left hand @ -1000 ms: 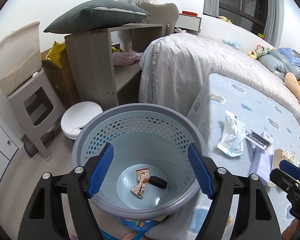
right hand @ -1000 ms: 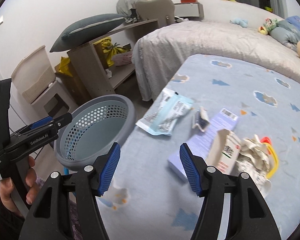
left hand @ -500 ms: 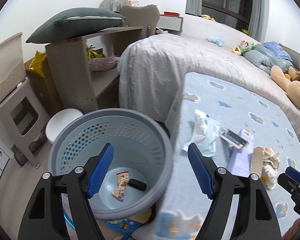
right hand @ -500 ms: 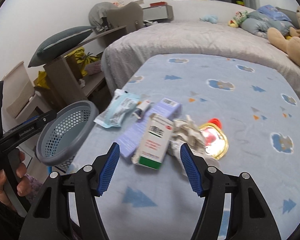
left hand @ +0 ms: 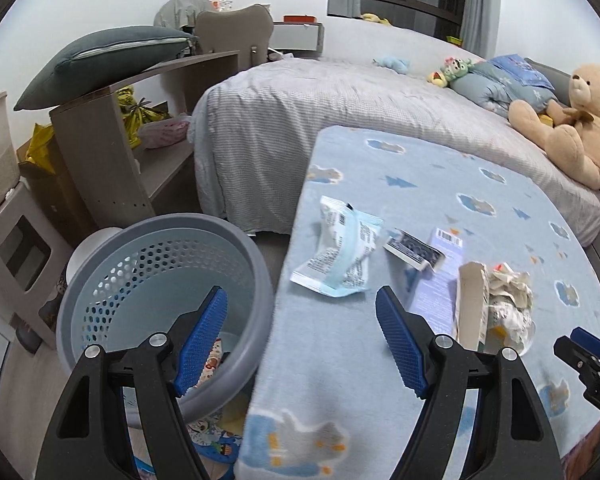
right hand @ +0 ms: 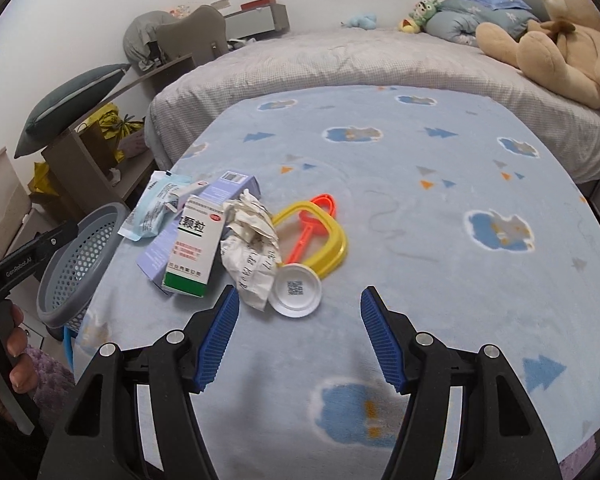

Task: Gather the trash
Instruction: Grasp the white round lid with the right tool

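Note:
Trash lies on a blue blanket-covered table (right hand: 440,200): a light blue wrapper (left hand: 338,256) (right hand: 154,208), a small dark packet (left hand: 414,249), a purple box (left hand: 440,280) (right hand: 160,248), a white-and-green medicine box (right hand: 194,250), crumpled paper (right hand: 250,244) (left hand: 508,292), a white lid (right hand: 295,290), and a yellow ring with an orange piece (right hand: 320,232). A grey perforated basket (left hand: 160,280) (right hand: 72,264) stands left of the table with a wrapper inside. My left gripper (left hand: 300,340) is open over the table edge beside the basket. My right gripper (right hand: 298,338) is open just before the white lid.
A bed (left hand: 340,112) with a teddy bear (left hand: 572,128) and plush toys lies behind the table. A shelf unit (left hand: 112,152) with a grey pillow (left hand: 104,56), a stool and a white bin stand left.
Both grippers have swung right, away from the basket and toward the trash pile. The right gripper now faces the lid and crumpled paper. Both stay open and empty.

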A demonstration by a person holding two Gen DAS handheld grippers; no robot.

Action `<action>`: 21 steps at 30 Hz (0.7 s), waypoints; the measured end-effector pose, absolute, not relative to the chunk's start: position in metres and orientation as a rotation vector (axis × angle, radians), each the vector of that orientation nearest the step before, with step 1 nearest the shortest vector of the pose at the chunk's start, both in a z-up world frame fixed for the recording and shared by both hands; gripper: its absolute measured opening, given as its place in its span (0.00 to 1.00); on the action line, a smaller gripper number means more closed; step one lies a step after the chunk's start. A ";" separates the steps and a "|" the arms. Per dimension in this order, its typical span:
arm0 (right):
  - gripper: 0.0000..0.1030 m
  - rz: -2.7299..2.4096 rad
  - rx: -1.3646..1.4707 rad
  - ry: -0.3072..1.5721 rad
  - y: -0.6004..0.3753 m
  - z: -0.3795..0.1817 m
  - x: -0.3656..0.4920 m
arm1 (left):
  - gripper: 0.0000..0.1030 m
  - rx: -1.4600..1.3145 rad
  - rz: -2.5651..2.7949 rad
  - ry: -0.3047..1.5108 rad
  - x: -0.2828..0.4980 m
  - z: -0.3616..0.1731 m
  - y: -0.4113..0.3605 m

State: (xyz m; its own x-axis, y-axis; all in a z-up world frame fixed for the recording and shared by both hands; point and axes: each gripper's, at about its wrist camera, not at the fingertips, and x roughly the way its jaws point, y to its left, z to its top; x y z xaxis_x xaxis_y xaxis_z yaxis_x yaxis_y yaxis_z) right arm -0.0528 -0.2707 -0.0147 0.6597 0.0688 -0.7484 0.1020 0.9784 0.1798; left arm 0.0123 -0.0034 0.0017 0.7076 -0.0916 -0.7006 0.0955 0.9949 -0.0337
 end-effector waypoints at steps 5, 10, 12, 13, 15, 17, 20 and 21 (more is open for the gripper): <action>0.60 -0.007 0.197 0.851 -0.268 -0.018 -0.046 | 0.71 0.030 -0.127 0.791 0.011 -0.003 -0.015; 0.60 -0.006 0.174 0.859 -0.263 -0.021 -0.037 | 0.71 0.043 -0.136 0.796 0.008 -0.007 -0.019; 0.60 -0.017 0.164 0.870 -0.263 -0.026 -0.037 | 0.71 0.044 -0.138 0.799 0.007 -0.008 -0.019; 0.60 -0.026 0.156 0.878 -0.264 -0.029 -0.036 | 0.71 0.043 -0.138 0.800 0.006 -0.008 -0.019; 0.60 -0.043 0.147 0.891 -0.265 -0.034 -0.036 | 0.71 0.044 -0.136 0.801 0.006 -0.008 -0.018; 0.60 -0.049 0.147 0.903 -0.267 -0.040 -0.036 | 0.71 0.042 -0.136 0.801 0.006 -0.008 -0.017; 0.60 -0.053 0.132 0.915 -0.265 -0.046 -0.034 | 0.71 0.043 -0.135 0.803 0.007 -0.008 -0.017; 0.60 -0.055 0.125 0.917 -0.265 -0.047 -0.033 | 0.71 0.045 -0.136 0.804 0.007 -0.008 -0.017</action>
State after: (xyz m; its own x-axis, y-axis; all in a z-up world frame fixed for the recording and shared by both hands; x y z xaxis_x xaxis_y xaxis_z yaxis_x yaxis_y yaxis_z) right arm -0.0333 -0.2647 -0.0474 0.6077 0.0056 -0.7941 0.1010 0.9913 0.0843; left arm 0.0070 -0.0173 -0.0081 0.6860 -0.1042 -0.7201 0.1381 0.9903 -0.0118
